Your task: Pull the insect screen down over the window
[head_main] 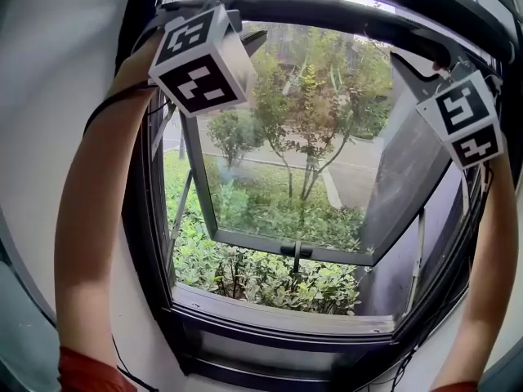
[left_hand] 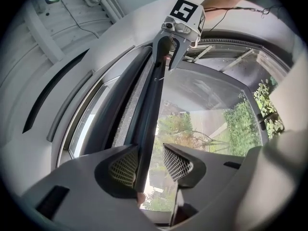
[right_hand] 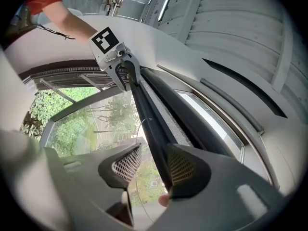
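Note:
The insect screen's dark pull bar (head_main: 327, 11) spans the top of the window, with only a narrow strip of grey mesh (left_hand: 127, 114) out above it. My left gripper (head_main: 249, 33) is at the bar's left end and my right gripper (head_main: 441, 65) is at its right end. In the left gripper view the bar (left_hand: 151, 109) lies between my jaws (left_hand: 147, 165), against the left pad (left_hand: 122, 167); a sliver of daylight parts it from the right pad. In the right gripper view the bar (right_hand: 151, 119) rests on the right pad (right_hand: 180, 170) of my gripper (right_hand: 154, 170), clear of the left pad.
The glass sash (head_main: 286, 247) is swung outward, with a dark handle (head_main: 296, 251) on its lower rail. Shrubs and trees fill the view outside. The sill (head_main: 278, 317) runs below. A thin cord (right_hand: 137, 138) hangs from the bar. Cables trail along both forearms.

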Demonstrator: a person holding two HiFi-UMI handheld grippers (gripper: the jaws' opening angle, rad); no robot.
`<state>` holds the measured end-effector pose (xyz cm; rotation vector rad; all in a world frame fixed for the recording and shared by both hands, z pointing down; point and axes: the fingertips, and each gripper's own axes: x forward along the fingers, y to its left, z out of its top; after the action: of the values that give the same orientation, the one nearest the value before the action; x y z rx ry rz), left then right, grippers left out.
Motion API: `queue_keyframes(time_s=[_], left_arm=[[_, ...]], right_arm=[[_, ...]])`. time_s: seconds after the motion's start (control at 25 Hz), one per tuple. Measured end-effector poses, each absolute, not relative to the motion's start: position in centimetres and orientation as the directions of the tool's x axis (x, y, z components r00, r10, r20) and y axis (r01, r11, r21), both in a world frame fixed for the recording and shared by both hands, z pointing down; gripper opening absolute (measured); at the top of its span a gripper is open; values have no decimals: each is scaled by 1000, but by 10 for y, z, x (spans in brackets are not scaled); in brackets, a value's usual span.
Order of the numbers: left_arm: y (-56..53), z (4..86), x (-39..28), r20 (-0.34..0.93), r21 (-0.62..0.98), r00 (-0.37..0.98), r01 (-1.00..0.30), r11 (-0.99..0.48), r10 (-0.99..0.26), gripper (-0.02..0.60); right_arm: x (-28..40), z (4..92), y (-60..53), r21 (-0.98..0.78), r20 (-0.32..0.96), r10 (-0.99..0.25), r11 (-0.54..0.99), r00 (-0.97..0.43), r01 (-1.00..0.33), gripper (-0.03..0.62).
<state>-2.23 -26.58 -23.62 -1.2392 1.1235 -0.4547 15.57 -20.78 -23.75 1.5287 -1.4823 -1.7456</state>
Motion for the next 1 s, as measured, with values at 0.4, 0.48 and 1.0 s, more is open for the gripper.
queue_keyframes(time_s=[0.4,0.48,1.0], left_arm=[[-267,-209,-22,-381,-924,426,-212,319,-820,161],[-267,-202,-23,-369,-929,423,-193,315,-828,161],[-269,-165,-26,-320,-947,412,-122,296,-853,173]], right_arm=[[157,-210,-210,908,-405,-864,-343,-299,-240,176],[157,-202,-212,918,-384,-876,-330,-291,-219,176],[155,-166,-213,955,-283,-920,-244,-273,-167,175]])
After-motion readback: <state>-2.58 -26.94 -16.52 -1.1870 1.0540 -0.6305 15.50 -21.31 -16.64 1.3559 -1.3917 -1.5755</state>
